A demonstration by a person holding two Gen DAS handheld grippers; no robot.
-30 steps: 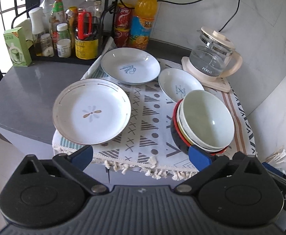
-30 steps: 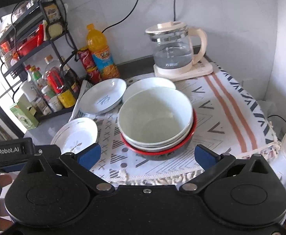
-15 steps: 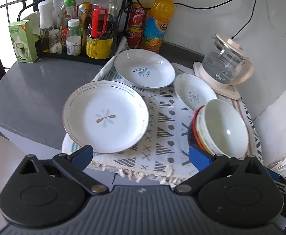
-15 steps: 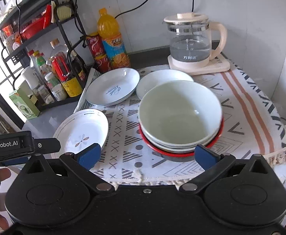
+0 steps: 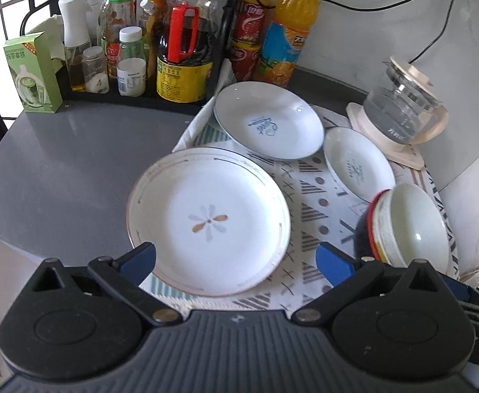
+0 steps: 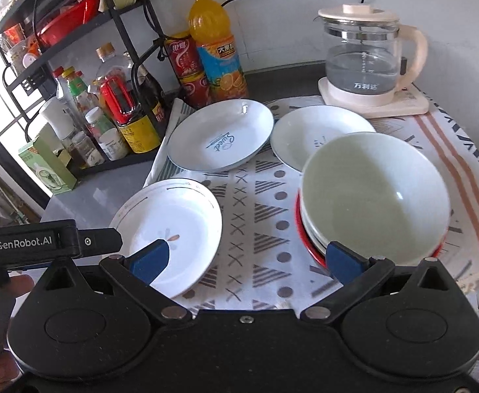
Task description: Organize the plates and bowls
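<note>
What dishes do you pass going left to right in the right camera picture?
Flower plate → blue-writing plate → plain white plate → bowl stack.

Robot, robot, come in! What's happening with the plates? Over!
Both claws open, empty: left claw, right claw. Three white plates lie apart on patterned cloth; stacked bowls beside. Nothing blocking.
</note>
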